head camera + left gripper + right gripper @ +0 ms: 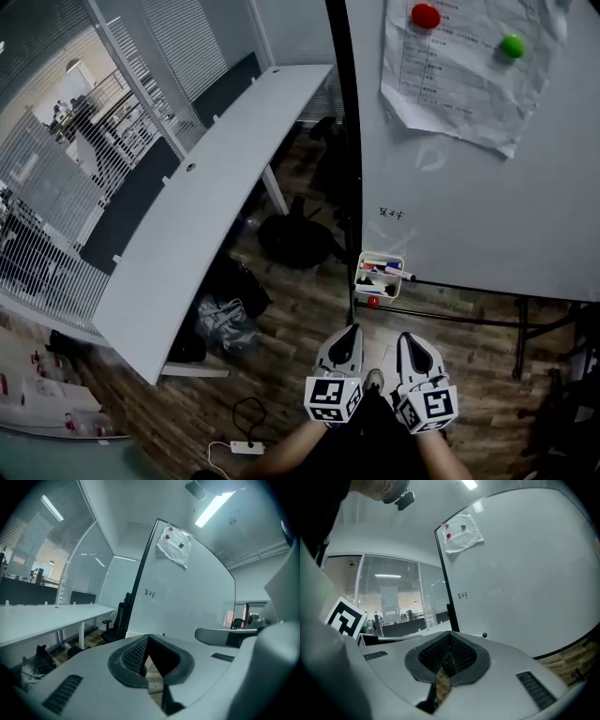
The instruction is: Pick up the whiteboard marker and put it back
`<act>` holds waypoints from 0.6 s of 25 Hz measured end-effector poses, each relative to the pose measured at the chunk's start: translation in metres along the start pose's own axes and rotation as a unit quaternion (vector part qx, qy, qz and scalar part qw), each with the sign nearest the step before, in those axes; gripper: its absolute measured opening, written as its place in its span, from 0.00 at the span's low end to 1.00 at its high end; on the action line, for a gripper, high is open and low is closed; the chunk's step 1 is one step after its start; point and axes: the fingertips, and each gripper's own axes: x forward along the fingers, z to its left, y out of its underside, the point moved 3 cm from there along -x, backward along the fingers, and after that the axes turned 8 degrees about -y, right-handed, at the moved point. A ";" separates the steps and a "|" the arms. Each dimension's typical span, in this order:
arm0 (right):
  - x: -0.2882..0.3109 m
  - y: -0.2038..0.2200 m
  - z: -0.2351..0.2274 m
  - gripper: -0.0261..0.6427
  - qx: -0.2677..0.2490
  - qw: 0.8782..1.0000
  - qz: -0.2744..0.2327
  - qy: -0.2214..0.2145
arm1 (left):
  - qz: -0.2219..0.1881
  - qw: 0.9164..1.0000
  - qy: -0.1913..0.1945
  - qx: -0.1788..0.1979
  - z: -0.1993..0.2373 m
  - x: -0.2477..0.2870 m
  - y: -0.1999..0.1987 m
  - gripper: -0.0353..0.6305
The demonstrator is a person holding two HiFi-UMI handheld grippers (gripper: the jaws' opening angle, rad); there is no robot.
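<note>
Wood-plank floor (300,309), seen from above. A whiteboard (469,206) stands right and a long white desk (216,187) runs left in front of a glass partition (56,187).

- A white holder (380,292) hangs at the board's lower left corner. The whiteboard markers (380,266) lie inside it, with blue and red caps showing.
- A sheet of paper (469,75) is pinned high on the board by a red magnet (425,15) and a green magnet (512,45).
- Floor clutter between desk and board: a black chair (295,239), a grey bag (223,323) and a power strip (247,447).
- The left gripper (354,330) and right gripper (405,337) are side by side at the frame bottom, well apart from the holder and pointing toward it.
- Both grippers have their jaws pressed together with nothing between them.
</note>
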 end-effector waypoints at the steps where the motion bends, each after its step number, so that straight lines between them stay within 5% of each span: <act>1: -0.004 -0.002 0.005 0.06 -0.004 1.000 -0.004 0.001 | -0.002 1.000 0.003 0.001 -0.002 -0.006 -0.002 0.07; 15: -0.066 -0.025 0.064 0.06 -0.013 0.999 -0.048 0.019 | -0.037 0.999 0.028 -0.001 -0.018 -0.091 -0.013 0.06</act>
